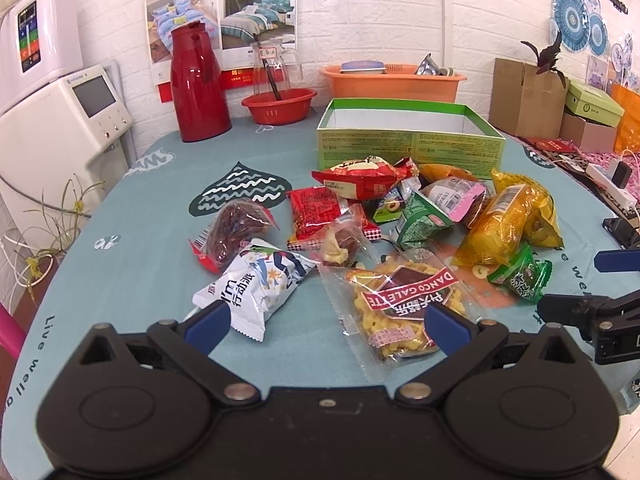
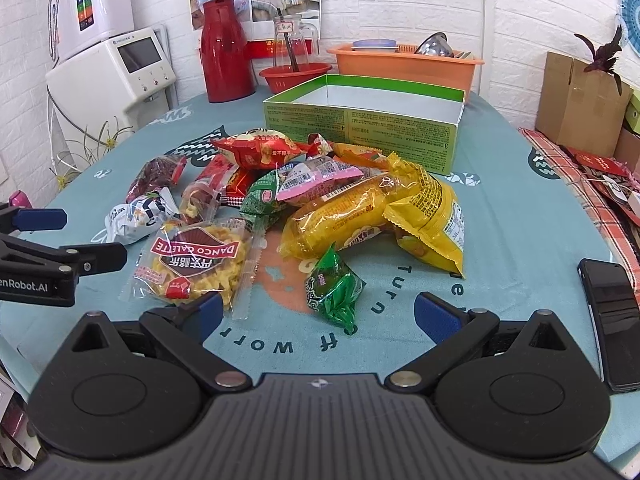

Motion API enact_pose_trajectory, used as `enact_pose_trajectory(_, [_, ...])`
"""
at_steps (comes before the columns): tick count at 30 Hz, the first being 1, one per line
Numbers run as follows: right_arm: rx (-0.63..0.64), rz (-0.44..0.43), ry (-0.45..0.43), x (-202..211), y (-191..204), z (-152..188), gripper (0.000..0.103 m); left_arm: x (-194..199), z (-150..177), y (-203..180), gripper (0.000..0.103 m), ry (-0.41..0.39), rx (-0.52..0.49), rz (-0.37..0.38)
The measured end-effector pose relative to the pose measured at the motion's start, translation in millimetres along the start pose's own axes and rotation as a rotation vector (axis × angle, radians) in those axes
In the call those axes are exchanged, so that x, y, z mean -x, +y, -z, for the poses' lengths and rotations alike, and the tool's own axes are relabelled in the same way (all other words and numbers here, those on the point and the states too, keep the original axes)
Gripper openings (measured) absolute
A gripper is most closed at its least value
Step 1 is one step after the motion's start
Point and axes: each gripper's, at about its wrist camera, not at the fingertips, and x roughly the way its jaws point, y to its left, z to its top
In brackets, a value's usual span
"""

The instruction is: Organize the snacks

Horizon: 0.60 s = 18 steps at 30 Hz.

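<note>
Both my grippers, left [image 1: 326, 326] and right [image 2: 318, 314], spread wide and empty; snack pile [image 2: 320, 200] ahead of my fingers, green box [image 2: 362, 120] beyond it; risk: crinkly wrappers overlap, so a pinch may drag neighbours or slip.

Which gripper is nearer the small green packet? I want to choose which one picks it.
Right. The right gripper has the small green packet just ahead between its open fingers; the left gripper faces the Danco Galette bag, the packet off to its right.
</note>
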Motion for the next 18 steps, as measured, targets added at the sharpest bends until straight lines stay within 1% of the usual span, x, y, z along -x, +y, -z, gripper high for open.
enact_pose_trajectory(10, [-0.002, -0.012, 0.003, -9.6, -0.9, -3.5, 0.103, -7.8, -2.0, 3.2, 0.103, 0.015, 0.003, 0.005])
enact_pose_trajectory(12, [-0.014, -0.028, -0.041, -9.3, -3.5, -3.6, 0.103, -7.7, -3.2, 4.8, 0.103, 0.011, 0.004, 0.025])
enact_pose_trajectory(14, [-0.032, -0.034, -0.135, -6.0, -9.7, -1.3, 0.103, -6.4, -5.9, 7.2, 0.103, -0.004, 0.009, 0.049])
enact_pose_trajectory(15, [-0.035, -0.018, -0.177, -4.4, -13.1, 0.3, 0.103, -5.6, -8.0, 8.4, 0.103, -0.014, 0.013, 0.064])
enact_pose_trajectory(16, [-0.027, 0.005, -0.187, -4.5, -15.2, 1.5, 0.103, -4.8, -10.7, 9.1, 0.103, -0.025, 0.016, 0.084])
enact_pose_trajectory(18, [-0.012, 0.048, -0.167, -8.5, -20.7, 1.6, 0.103, -4.8, -17.3, 7.1, 0.103, -0.045, 0.015, 0.139])
